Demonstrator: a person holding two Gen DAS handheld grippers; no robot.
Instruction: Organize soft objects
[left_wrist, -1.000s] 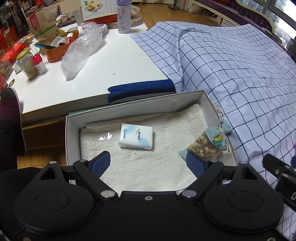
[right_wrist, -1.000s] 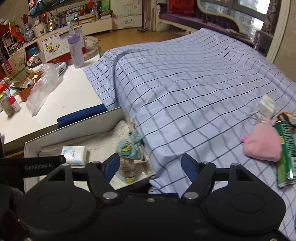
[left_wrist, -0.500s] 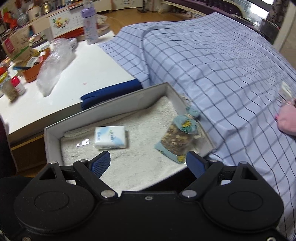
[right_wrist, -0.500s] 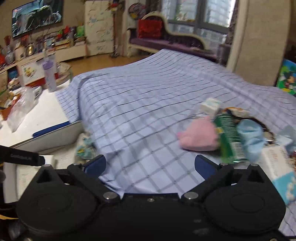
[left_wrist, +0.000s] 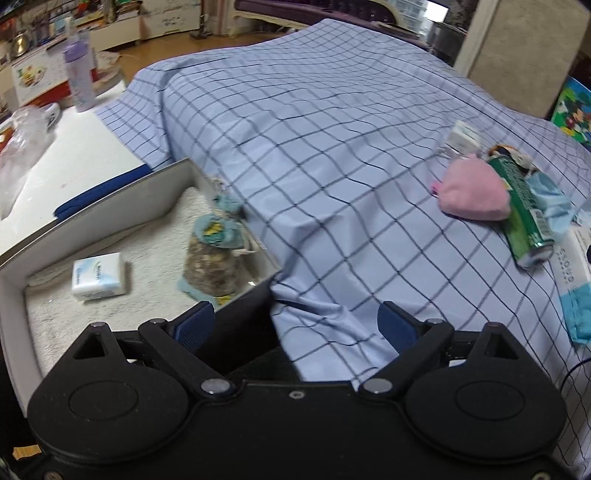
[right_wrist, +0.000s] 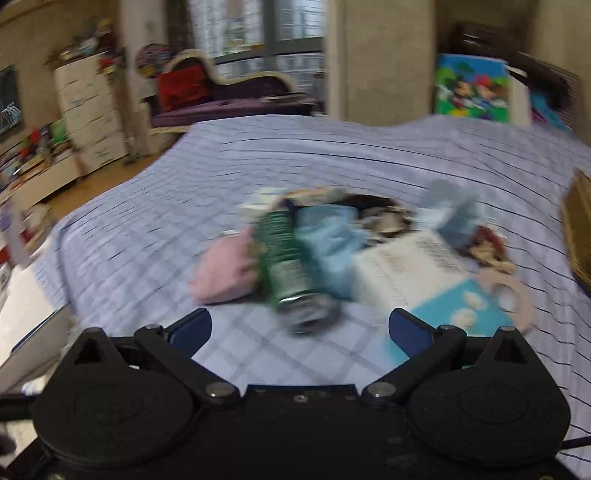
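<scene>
Pink pouch (left_wrist: 471, 192) is lying on the bed (left_wrist: 314, 122), long axis sideways; box (left_wrist: 110, 195) is holding tissue pack (left_wrist: 98, 276) and sachet (left_wrist: 214, 258); both grippers (left_wrist: 295, 321) (right_wrist: 299, 325) are gaping wide, empty.

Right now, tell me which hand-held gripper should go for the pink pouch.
Right. The right hand-held gripper is open, facing the pile with the pink pouch just ahead. The left hand-held gripper sits by the box, farther off.

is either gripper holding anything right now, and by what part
Nothing is held. The left gripper and right gripper are both open and empty.
</scene>
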